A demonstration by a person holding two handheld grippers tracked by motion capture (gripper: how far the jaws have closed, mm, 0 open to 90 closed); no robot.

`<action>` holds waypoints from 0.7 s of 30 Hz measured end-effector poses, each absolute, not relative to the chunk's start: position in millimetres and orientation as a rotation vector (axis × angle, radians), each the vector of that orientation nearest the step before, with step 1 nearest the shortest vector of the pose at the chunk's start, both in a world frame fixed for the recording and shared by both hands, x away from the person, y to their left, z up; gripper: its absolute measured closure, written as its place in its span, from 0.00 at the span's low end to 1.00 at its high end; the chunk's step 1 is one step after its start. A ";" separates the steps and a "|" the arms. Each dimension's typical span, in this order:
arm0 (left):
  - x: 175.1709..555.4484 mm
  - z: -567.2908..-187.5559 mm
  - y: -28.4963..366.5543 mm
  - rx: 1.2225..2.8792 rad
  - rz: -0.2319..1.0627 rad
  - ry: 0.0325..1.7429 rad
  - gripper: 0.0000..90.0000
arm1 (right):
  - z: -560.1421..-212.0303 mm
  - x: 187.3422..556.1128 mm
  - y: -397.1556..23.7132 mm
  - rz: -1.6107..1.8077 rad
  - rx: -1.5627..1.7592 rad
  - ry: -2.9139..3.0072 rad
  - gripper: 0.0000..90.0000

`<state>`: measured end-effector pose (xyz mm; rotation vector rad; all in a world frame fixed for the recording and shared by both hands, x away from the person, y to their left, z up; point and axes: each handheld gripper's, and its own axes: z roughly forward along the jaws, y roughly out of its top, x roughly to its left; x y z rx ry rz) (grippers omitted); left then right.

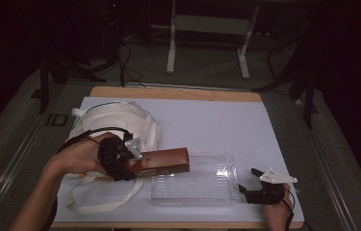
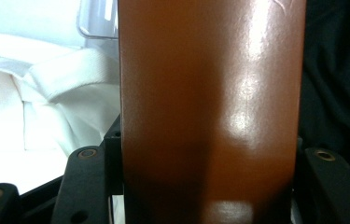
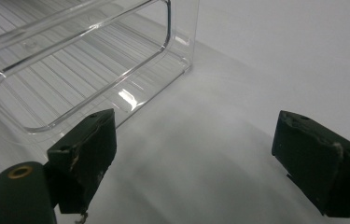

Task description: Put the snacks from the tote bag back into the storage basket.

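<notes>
Gripping a glossy brown box [image 1: 161,161] by its end, the left gripper [image 1: 129,166] is holding it level in the high view, the far end reaching over the near-left corner of a clear plastic bin [image 1: 192,183]. A white cloth bag [image 1: 115,122] is lying behind the left hand [image 1: 79,155] on the white table sheet [image 1: 226,120]. The right gripper [image 1: 246,185] is sitting wide open and empty just beside the bin's right end.

Looking along the left gripper, the box [image 2: 210,112] is standing clamped between both jaws, bag [image 2: 46,102] at left.

Looking along the right gripper [image 3: 196,158], the jaws are spreading far apart over the sheet [image 3: 275,56], the bin [image 3: 84,65] just beside the left one.
</notes>
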<state>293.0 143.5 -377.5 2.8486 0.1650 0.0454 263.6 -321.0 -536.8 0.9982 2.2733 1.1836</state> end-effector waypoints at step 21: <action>282.5 -383.1 121.2 2.903 0.030 0.049 0.49 | -536.8 263.4 -321.0 1.185 0.997 2.275 0.15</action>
